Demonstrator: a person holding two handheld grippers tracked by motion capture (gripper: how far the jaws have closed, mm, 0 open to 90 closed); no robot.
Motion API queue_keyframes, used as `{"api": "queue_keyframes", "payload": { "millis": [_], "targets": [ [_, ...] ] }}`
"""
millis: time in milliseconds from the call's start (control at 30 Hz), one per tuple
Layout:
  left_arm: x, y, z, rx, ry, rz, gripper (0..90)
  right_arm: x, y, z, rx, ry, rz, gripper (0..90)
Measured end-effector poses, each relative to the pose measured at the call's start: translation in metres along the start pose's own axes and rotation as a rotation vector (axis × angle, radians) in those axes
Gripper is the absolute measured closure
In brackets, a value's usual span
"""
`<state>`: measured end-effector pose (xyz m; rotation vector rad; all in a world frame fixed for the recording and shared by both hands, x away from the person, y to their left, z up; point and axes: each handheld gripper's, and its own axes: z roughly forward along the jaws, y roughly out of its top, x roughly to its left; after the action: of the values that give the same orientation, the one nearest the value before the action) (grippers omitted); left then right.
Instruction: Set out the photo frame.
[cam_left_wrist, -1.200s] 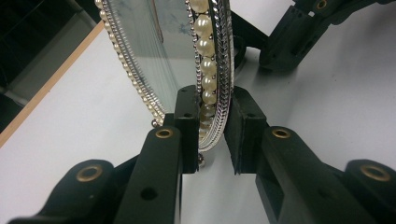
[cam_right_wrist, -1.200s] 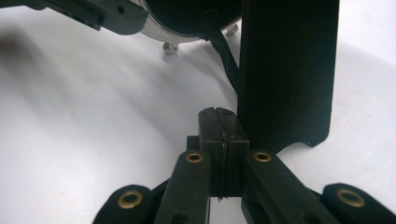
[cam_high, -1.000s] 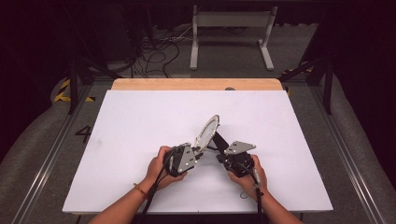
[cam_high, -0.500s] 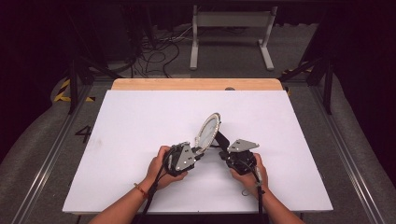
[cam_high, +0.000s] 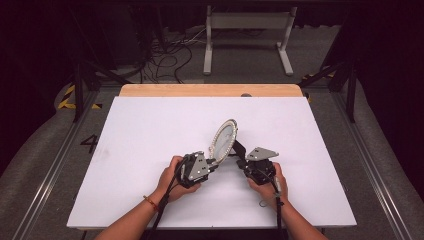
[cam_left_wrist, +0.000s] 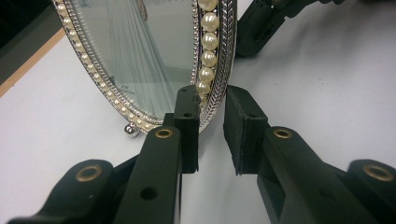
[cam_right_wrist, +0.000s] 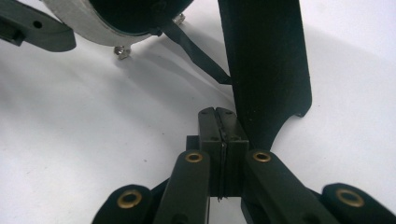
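An oval mirror frame (cam_high: 223, 139) with a pearl-and-silver rim stands tilted on the white table (cam_high: 150, 130), near the middle. Its glass (cam_left_wrist: 140, 51) faces my left gripper. My left gripper (cam_high: 214, 161) (cam_left_wrist: 212, 107) is shut on the lower rim, one pad on the pearl front and one behind. A black easel leg (cam_right_wrist: 266, 60) (cam_high: 239, 149) props the frame from behind, tied to the grey back (cam_right_wrist: 93, 23) by a thin black strap (cam_right_wrist: 196, 51). My right gripper (cam_high: 241, 162) (cam_right_wrist: 218, 116) is shut, pads pressed together, its tips against the leg's lower left edge.
A wooden strip (cam_high: 210, 90) borders the table's far edge. Beyond it lie floor cables (cam_high: 165, 60) and a metal floor stand (cam_high: 247, 30). White tabletop stretches wide to the left, right and far side of the frame. Both hands are near the front edge.
The frame's tilt has shifted slightly, and its face looks rounder than a second ago. The right gripper has edged a little to the right. The left hand has stayed put.
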<state>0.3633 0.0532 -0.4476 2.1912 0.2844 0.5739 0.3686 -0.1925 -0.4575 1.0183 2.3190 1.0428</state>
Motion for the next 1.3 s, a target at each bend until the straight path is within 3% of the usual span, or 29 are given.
{"api": "queue_keyframes", "payload": {
  "millis": [367,667,800,1067,1167,1300],
  "targets": [
    [-0.002,0.002,0.003,-0.019,-0.021,-0.023,74.9,-0.005,0.000,0.003,0.007,-0.023,0.007,90.0],
    [0.001,0.002,0.002,-0.020,-0.002,-0.019,73.5,-0.008,-0.001,0.004,-0.005,-0.017,0.019,89.8],
    [0.005,0.001,-0.006,-0.037,0.009,-0.018,71.1,-0.007,-0.001,0.002,-0.007,-0.015,0.015,88.4],
    [0.017,-0.003,-0.021,-0.070,-0.005,-0.072,65.4,-0.005,0.002,-0.009,-0.041,-0.012,0.019,87.8],
    [0.016,-0.001,-0.024,-0.082,-0.008,-0.095,60.2,-0.002,0.004,-0.014,-0.059,-0.006,0.018,86.5],
    [0.014,0.001,-0.030,-0.084,-0.006,-0.092,56.5,0.001,0.005,-0.016,-0.088,0.020,0.017,82.7]
  ]
}}
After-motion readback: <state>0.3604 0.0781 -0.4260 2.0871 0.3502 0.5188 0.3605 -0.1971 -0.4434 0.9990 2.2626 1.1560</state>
